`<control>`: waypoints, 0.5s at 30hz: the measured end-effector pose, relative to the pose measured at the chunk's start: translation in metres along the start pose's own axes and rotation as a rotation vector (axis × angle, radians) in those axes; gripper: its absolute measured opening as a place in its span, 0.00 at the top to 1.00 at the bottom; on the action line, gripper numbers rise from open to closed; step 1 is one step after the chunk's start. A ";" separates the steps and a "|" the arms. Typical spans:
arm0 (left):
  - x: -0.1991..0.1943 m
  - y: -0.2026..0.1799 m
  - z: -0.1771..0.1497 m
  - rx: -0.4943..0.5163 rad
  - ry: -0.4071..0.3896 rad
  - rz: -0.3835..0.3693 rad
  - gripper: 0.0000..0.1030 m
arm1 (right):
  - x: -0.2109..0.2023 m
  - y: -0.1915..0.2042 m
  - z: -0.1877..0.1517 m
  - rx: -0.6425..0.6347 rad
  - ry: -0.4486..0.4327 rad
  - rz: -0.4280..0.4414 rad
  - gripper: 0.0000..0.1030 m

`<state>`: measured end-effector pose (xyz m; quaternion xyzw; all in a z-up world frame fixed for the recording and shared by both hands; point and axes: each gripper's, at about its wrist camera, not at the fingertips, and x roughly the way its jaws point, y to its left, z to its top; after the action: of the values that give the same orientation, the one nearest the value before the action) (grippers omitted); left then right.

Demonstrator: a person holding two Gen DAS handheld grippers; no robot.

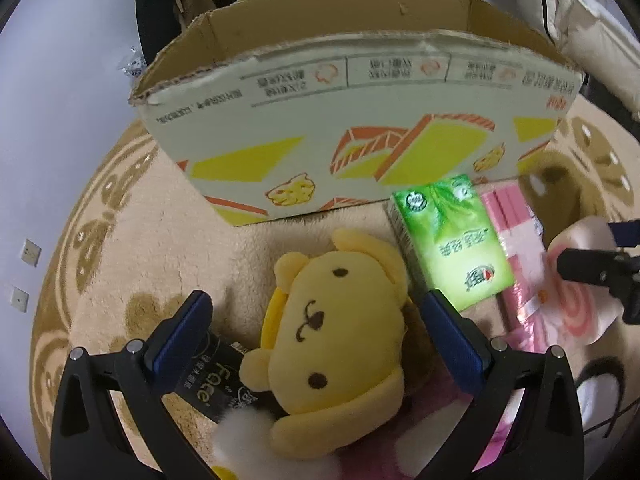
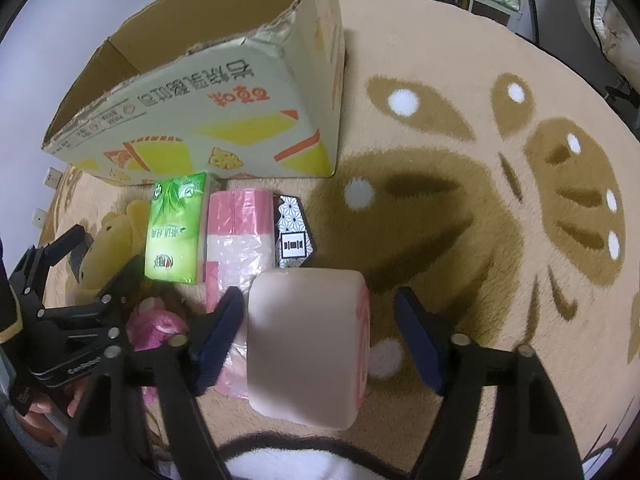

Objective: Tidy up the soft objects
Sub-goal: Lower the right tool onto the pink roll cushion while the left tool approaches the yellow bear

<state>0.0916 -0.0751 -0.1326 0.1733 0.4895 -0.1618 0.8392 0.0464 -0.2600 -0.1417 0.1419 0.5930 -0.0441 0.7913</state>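
L gripper [image 1: 316, 344] stands wide w/ the yellow plush bear head [image 1: 336, 332] between its blue pads, not touching. R gripper [image 2: 320, 336] is spread around the pale pink squishy roll-cake block [image 2: 308, 344]: left pad about touching, right pad clear. Open cardboard box [image 2: 224, 120] sits beyond both; risk: block squirms out if pinched off-centre

A round beige rug [image 2: 460, 80] with brown patterns covers the floor. At its far left stands an open cardboard box [image 2: 224, 120]. Just near of the box lie a yellow plush bear [image 1: 336, 340], a green tissue pack [image 2: 176, 228], a pink plastic-wrapped pack [image 2: 236, 232] and a small black-and-white patterned packet [image 2: 292, 236], side by side. A pale pink roll-shaped cushion [image 2: 304, 344] lies nearest.
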 end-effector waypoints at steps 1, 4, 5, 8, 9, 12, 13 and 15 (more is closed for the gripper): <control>0.001 0.000 -0.001 -0.002 0.008 -0.008 0.03 | 0.001 0.000 0.000 -0.005 0.003 -0.013 0.29; 0.001 -0.003 -0.004 0.000 0.019 -0.036 0.11 | 0.006 0.009 -0.002 -0.018 -0.009 -0.029 0.36; 0.001 -0.005 -0.004 0.007 0.016 -0.029 0.12 | 0.006 0.012 -0.002 -0.022 -0.012 -0.029 0.36; -0.001 -0.010 -0.007 0.027 0.012 -0.014 0.15 | 0.008 0.024 -0.003 -0.037 -0.013 -0.034 0.43; -0.001 -0.011 -0.008 0.028 0.019 -0.024 0.20 | 0.008 0.025 -0.004 -0.033 -0.015 -0.024 0.45; -0.001 -0.015 -0.010 0.024 0.028 -0.043 0.26 | 0.007 0.031 -0.005 -0.049 -0.024 -0.027 0.49; -0.001 -0.015 -0.011 0.022 0.027 -0.048 0.28 | 0.007 0.035 -0.005 -0.056 -0.026 -0.032 0.49; 0.001 -0.011 -0.010 0.020 0.028 -0.049 0.30 | 0.009 0.040 -0.005 -0.066 -0.025 -0.038 0.52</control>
<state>0.0800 -0.0804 -0.1393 0.1720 0.5037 -0.1851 0.8261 0.0536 -0.2197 -0.1445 0.1038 0.5866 -0.0412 0.8021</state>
